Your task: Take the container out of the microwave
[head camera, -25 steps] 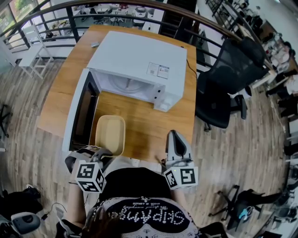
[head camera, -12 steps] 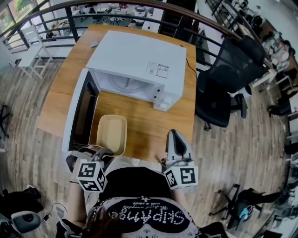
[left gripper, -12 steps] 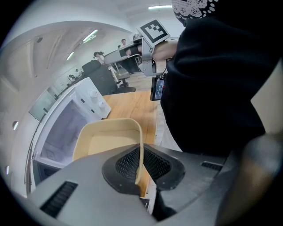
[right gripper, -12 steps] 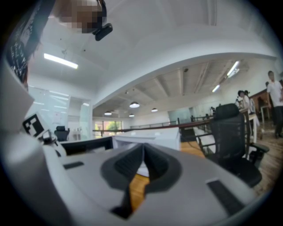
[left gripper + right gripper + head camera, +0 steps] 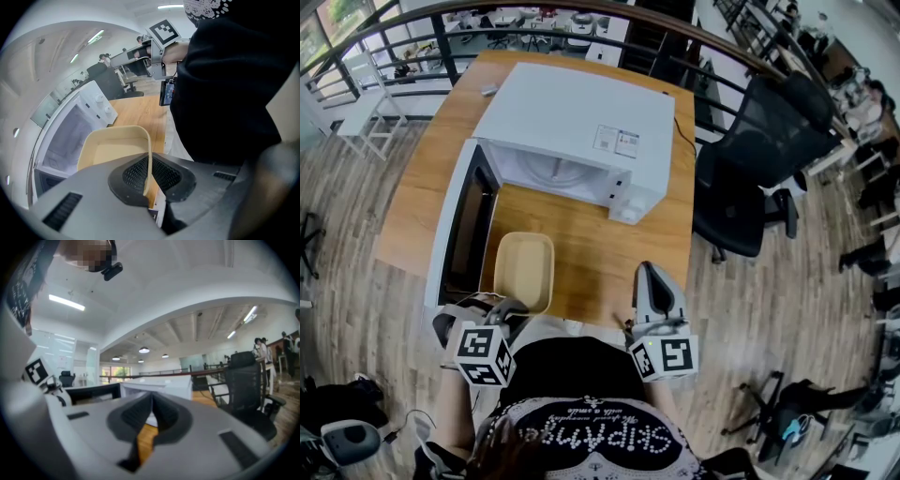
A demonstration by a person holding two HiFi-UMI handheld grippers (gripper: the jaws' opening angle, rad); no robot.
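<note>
Head view, microwave (image 5: pixel 581 122): white, on the wooden bench (image 5: pixel 600 248), cavity facing the person.
Door (image 5: pixel 461 225): swung fully open, reaching from the microwave's front corner towards the person.
Container (image 5: pixel 523 272): beige, rectangular, open-topped, nothing visible inside. Out of the cavity, in front of the microwave's opening, just beside the open door. Looks to sit on the bench near the person's edge.
Left claw (image 5: pixel 506 307): at the container's end farthest from the microwave, angled down. In the left gripper view the claw (image 5: pixel 146 176) is closed on the container (image 5: pixel 112 150); the thin end wall runs straight between the two ribbed pads.
Right claw (image 5: pixel 652 272): on the control-panel side of the microwave's front, well apart from the container, held about level. In the right gripper view the claw (image 5: pixel 149 416) has its jaws together at the tips, gripping nothing; bench wood shows below them.
Office chair (image 5: pixel 750 159): black, on the plank floor beside the microwave's control-panel side, off the bench.
</note>
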